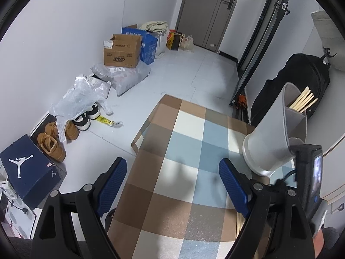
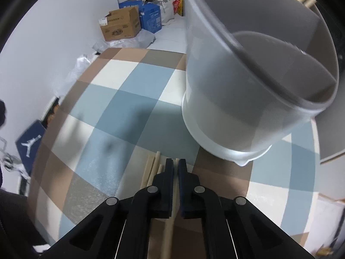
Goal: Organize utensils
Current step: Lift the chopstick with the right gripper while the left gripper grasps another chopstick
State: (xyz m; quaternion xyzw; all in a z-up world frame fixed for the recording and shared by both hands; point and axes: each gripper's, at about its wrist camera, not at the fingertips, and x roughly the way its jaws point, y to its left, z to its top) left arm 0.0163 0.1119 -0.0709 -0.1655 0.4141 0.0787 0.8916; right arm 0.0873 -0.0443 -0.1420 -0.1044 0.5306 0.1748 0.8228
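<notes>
A grey divided utensil holder (image 1: pixel 278 133) stands on the checkered tablecloth (image 1: pixel 183 151) at the right, with several wooden chopsticks (image 1: pixel 303 101) in its far compartment. My left gripper (image 1: pixel 172 183) is open and empty, above the cloth to the left of the holder. In the right wrist view the holder (image 2: pixel 248 82) looms close ahead to the right, its near compartment empty. My right gripper (image 2: pixel 176 172) is shut on a wooden chopstick (image 2: pixel 170 233) that runs between its pads. More chopsticks (image 2: pixel 152 170) lie on the cloth just to its left.
The table's left edge (image 1: pixel 138 133) drops to the floor, where there are cardboard boxes (image 1: pixel 121 51), plastic bags (image 1: pixel 86 95), shoes (image 1: pixel 51 144) and a dark shoebox (image 1: pixel 28 168). A black backpack (image 1: pixel 301 82) stands behind the holder. The right gripper's body (image 1: pixel 310 168) shows beside the holder.
</notes>
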